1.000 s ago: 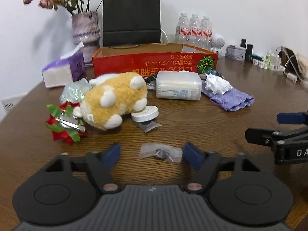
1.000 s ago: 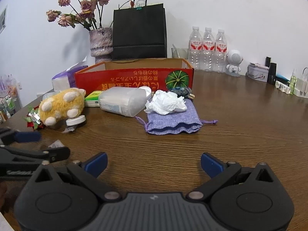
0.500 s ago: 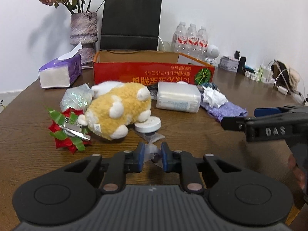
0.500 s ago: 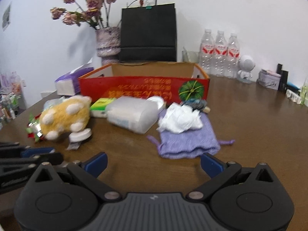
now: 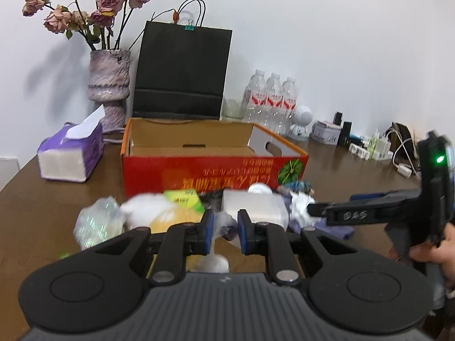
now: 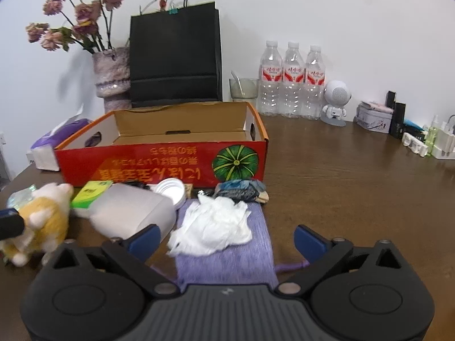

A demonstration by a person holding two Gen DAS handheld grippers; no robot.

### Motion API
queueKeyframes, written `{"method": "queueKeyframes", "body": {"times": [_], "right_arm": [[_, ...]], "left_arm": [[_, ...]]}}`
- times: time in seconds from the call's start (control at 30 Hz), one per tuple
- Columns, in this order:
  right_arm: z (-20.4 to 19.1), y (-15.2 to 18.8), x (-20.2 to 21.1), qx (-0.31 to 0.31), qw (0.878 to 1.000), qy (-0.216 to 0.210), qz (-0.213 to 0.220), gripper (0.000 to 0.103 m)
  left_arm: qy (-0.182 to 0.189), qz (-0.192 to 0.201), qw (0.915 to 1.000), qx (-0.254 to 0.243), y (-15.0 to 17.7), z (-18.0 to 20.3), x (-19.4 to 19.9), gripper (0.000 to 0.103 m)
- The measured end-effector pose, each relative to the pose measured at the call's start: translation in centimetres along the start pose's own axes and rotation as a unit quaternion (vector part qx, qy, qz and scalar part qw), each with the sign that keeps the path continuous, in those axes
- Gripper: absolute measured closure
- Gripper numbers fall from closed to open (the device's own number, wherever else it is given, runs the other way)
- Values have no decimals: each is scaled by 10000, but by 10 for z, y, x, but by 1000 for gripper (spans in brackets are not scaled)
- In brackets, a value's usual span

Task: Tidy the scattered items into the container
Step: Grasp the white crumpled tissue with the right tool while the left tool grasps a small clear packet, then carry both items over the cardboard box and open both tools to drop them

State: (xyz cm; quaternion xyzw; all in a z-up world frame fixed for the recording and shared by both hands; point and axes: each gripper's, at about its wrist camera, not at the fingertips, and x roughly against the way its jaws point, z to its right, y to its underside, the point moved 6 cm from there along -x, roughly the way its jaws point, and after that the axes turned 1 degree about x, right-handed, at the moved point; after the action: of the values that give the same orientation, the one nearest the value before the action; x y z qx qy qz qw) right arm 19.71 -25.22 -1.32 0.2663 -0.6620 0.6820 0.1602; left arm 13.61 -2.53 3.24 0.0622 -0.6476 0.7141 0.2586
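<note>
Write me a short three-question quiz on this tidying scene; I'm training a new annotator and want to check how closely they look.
1. True or false: the red cardboard box already holds the plush toy.
2. What is the left gripper shut on?
A. the crumpled white tissue
B. a small clear plastic packet
C. a water bottle
3. Fill in: the crumpled white tissue lies on a purple knitted ____.

Key:
1. False; the toy lies on the table in front of the box.
2. B
3. pouch; the right gripper is over it, its jaws closing with nothing gripped.
</note>
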Motion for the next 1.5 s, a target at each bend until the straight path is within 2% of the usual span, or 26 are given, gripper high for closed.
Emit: {"method": "queueKeyframes", "body": {"times": [0.13, 0.2, 0.27, 0.33, 0.6, 0.77, 0.9, 0.93, 1.03, 1.13, 1.23, 1.5], "right_arm": [[0, -5, -26, -52, 9993, -223, -297, 22], [-1, -2, -39, -102, 9977, -332, -575, 32], [0, 1, -43, -169, 9967, -410, -678, 53], [-1, -2, -38, -118, 9972, -491, -558, 66], [0, -47, 0, -49, 9972, -623, 419, 67], [-15, -87, -23, -169, 9955, -703, 620, 67], [-24, -114, -48, -292, 9941, -714, 759, 67], [-25, -119, -55, -310, 9941, -690, 773, 67], [-26, -127, -78, -390, 9946, -711, 655, 67], [-28, -121, -99, -253, 9967, -617, 464, 67], [-29, -114, -111, -183, 9979, -558, 289, 67], [-27, -112, -115, -132, 9984, -507, 220, 67]], "left_arm": [[4, 32, 10000, 33, -12, -4, -11, 85], [-10, 25, 10000, 79, -16, -7, -16, 85], [-27, 28, 9999, 127, -19, -11, -20, 85], [-39, 49, 9999, 155, -23, -14, -23, 85], [-59, 353, 9989, 295, -59, -17, -37, 84], [-108, 580, 9966, 583, -93, -16, -66, 84], [-66, 561, 9905, 1250, -111, -25, -96, 84], [-78, 548, 9892, 1360, -113, -27, -104, 84], [-417, 446, 9895, 1310, -110, -34, -131, 84], [-814, 181, 9905, 1096, -96, -41, -156, 84], [-1191, 106, 9890, 869, -88, -50, -166, 84], [-1192, 36, 9897, 799, -82, -51, -168, 84]]}}
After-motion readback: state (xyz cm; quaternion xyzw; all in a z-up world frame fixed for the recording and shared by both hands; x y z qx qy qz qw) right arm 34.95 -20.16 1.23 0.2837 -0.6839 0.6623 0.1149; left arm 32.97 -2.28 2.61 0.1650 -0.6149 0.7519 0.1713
